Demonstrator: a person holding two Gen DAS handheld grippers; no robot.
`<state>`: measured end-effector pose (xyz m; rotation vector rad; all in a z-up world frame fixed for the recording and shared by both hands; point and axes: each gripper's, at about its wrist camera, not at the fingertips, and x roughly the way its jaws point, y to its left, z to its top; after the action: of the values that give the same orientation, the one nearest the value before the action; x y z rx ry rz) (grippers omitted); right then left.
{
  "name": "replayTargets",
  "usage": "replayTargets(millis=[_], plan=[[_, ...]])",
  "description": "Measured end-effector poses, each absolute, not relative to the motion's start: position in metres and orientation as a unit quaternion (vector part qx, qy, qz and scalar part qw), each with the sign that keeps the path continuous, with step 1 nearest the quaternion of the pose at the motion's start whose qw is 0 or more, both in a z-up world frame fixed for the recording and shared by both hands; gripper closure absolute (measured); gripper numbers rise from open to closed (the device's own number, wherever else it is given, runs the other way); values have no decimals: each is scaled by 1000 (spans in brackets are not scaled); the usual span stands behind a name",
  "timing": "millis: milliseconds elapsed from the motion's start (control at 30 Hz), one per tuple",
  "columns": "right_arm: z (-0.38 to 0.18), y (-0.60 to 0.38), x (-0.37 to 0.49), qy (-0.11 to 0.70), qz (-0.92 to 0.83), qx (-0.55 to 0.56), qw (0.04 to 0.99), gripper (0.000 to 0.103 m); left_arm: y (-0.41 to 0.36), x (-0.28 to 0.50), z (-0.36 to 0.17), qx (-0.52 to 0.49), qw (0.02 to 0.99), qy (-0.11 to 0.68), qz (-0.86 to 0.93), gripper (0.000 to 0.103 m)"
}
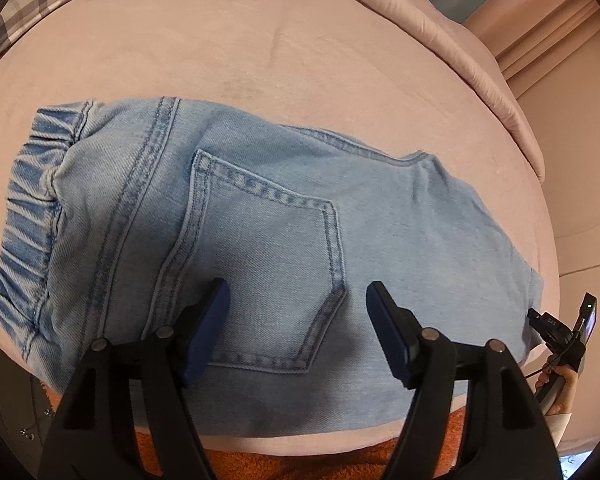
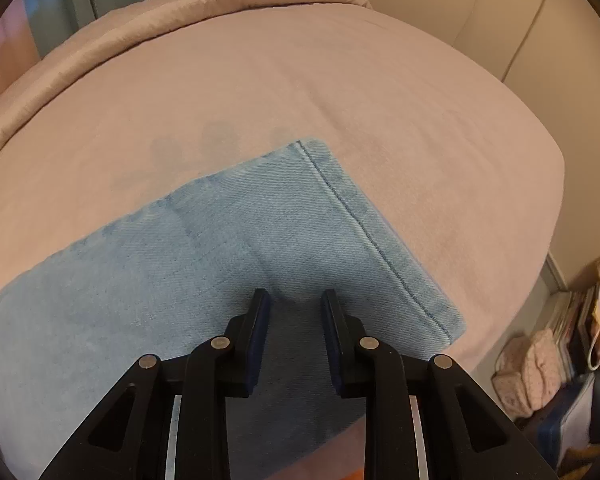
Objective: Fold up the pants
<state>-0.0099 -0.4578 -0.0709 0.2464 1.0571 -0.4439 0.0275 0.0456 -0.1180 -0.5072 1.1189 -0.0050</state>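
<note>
We hold two grippers over the pants (image 1: 284, 240), which lie flat on the pink bed (image 1: 260, 52). The pants look folded in half along their length, with one leg on top of the other. The back pocket (image 1: 268, 264) faces up.

The left gripper (image 1: 298, 292) is above the pocket. Its jaws are wide apart and hold nothing. The right gripper (image 2: 296, 296) is above the leg end, near the hem (image 2: 380, 248). Its jaws are apart too, but with a smaller gap, and they hold nothing.

The pants run long from side to side across the bed. The stretchy waist (image 1: 24, 220) points to our left. The hem points to our right and a bit away from us. So the long line of the pants goes from waist to hem, slightly tilted on the bed.

What could go wrong? We think the jaws could pinch only the top leg. Then the bottom leg would stay behind and the fold would come out messy. The denim looks thick, so it could slip out of the jaws when we lift. If one gripper lifts faster than the other, the pants could twist and the edges would not line up. The near edge of the pants is close to the bed's edge, so a pull toward us could drag them off.
</note>
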Motion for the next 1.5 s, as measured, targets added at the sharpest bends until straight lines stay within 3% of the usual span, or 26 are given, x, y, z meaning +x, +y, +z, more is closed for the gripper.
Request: replayTargets(millis=[333, 533, 633, 1000, 1033, 1067, 1100, 1133, 1167, 1500], plan=[[-49, -472, -30, 435, -296, 105, 844, 77, 40, 22, -112, -212, 822, 529, 0, 32], [-47, -506, -60, 421, -303, 168, 838, 61, 19, 22, -103, -185, 821, 540, -8, 31], [-47, -519, -71, 403, -307, 197, 839, 49, 3, 22, -94, -173, 826, 536, -39, 18], [-61, -530, -65, 397, -245, 265, 844, 49, -36, 36, -97, -136, 822, 547, -82, 16], [-61, -532, -66, 393, -236, 277, 844, 50, -38, 36, -100, -137, 819, 551, -85, 16], [-60, -532, -67, 389, -231, 283, 846, 58, -39, 37, -103, -138, 816, 555, -88, 16], [-59, -532, -68, 386, -226, 285, 848, 76, -39, 38, -105, -139, 813, 558, -90, 16], [-56, -531, -68, 386, -235, 275, 849, 85, -40, 39, -110, -141, 808, 564, -92, 16], [-55, -531, -69, 386, -246, 264, 849, 101, -40, 39, -113, -140, 806, 568, -92, 16], [-42, -542, -89, 360, -218, 322, 848, 101, -46, 43, -117, -134, 803, 572, -97, 16]])
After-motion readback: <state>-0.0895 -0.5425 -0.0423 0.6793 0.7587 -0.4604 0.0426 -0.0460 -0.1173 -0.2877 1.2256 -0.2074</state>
